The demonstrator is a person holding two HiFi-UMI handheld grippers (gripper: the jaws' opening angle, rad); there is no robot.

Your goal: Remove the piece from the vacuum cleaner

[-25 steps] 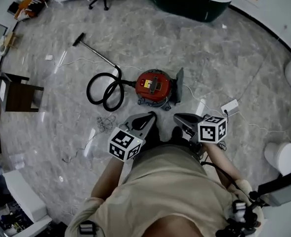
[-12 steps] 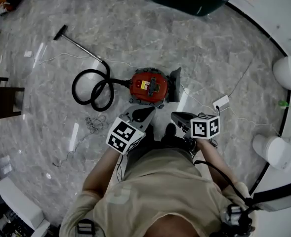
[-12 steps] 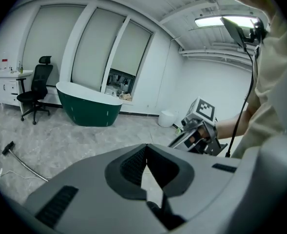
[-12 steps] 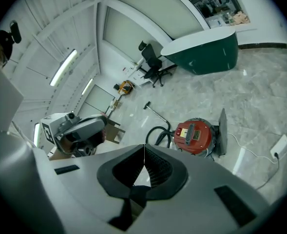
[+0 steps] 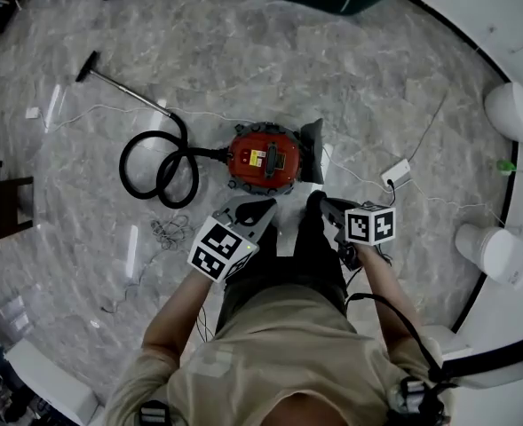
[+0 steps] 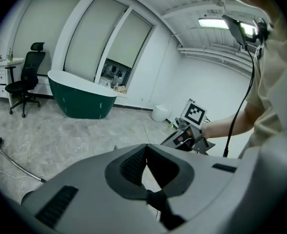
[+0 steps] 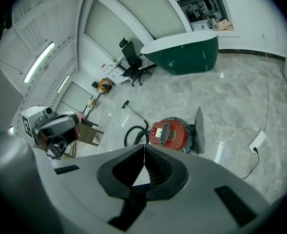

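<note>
Both left tongs [image 6: 146,151] and right tongs [image 7: 144,151] are closed, gripping nothing.

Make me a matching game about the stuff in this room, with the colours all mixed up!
Things:
1. vacuum cleaner
2. hose
3. bathtub
4. power strip

Colours:
A. white
B. red
C. dark green
D. black

Right pairs: 1-B, 2-D, 3-C, 4-A.
</note>
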